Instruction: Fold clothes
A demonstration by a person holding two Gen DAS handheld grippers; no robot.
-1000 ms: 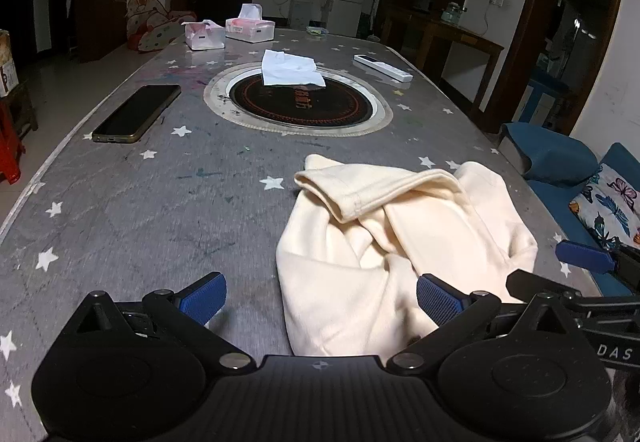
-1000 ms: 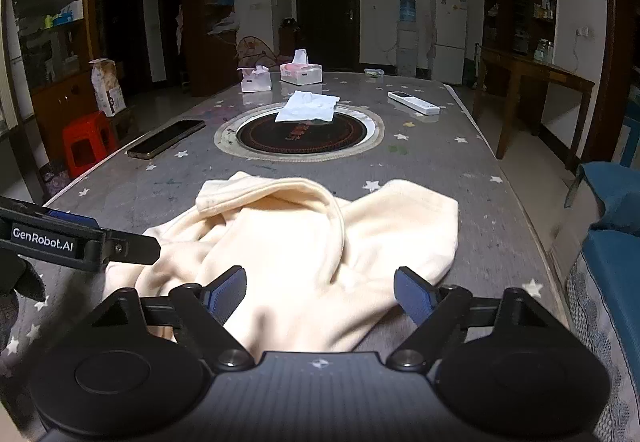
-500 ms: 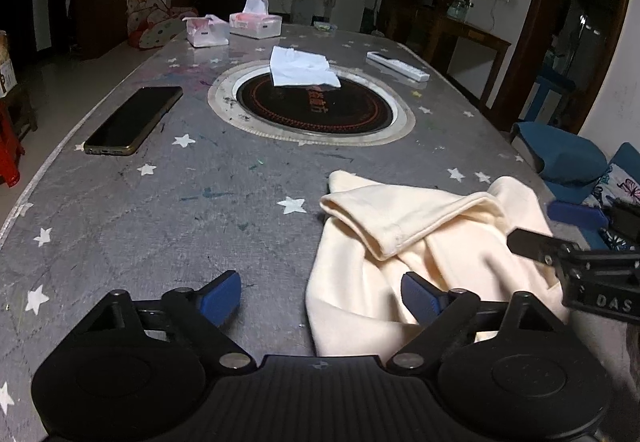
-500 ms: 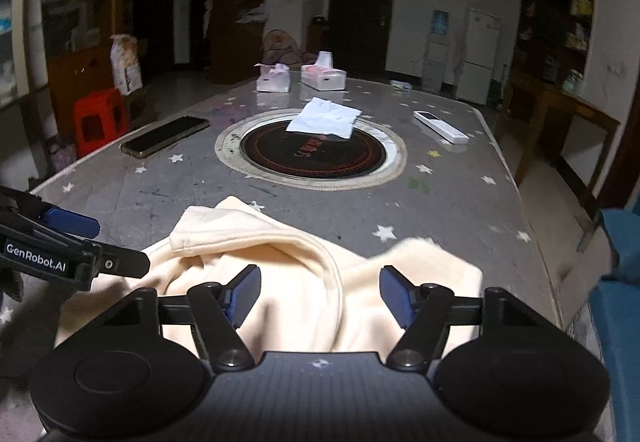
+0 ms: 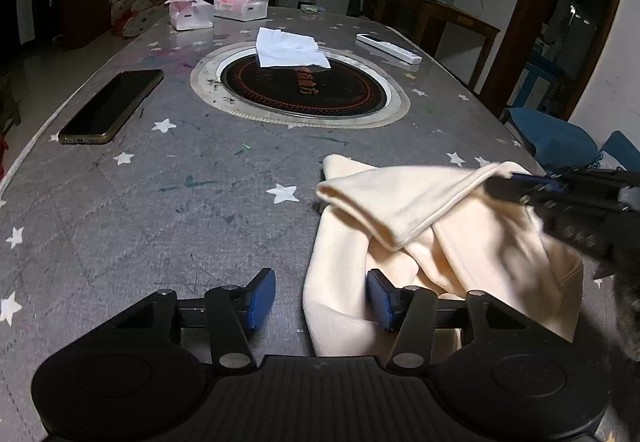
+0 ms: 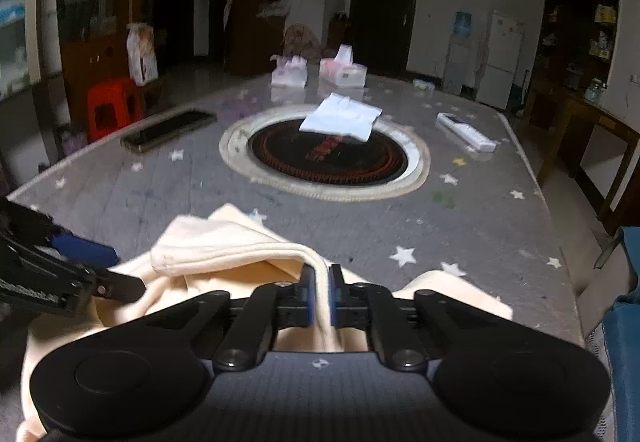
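A cream garment [image 5: 420,238] lies crumpled on the near right of the grey star-patterned table [image 5: 160,201]; it also shows in the right wrist view [image 6: 224,254]. My left gripper [image 5: 320,298] is open, low over the table, its jaws either side of the garment's left edge. My right gripper [image 6: 320,294] is shut on a fold of the garment and lifts its hem; it shows from the side in the left wrist view [image 5: 520,185]. The left gripper shows at the left of the right wrist view [image 6: 84,262].
A round dark hotplate [image 5: 304,89] with a white cloth [image 5: 288,49] sits mid-table. A phone [image 5: 112,105] lies left, a remote [image 5: 388,47] right, two tissue boxes [image 5: 240,3] at the far end. A blue seat [image 5: 560,137] stands at the right.
My right gripper has closed on a fold of the garment and raised it. My left gripper has narrowed and moved to the garment's left edge.
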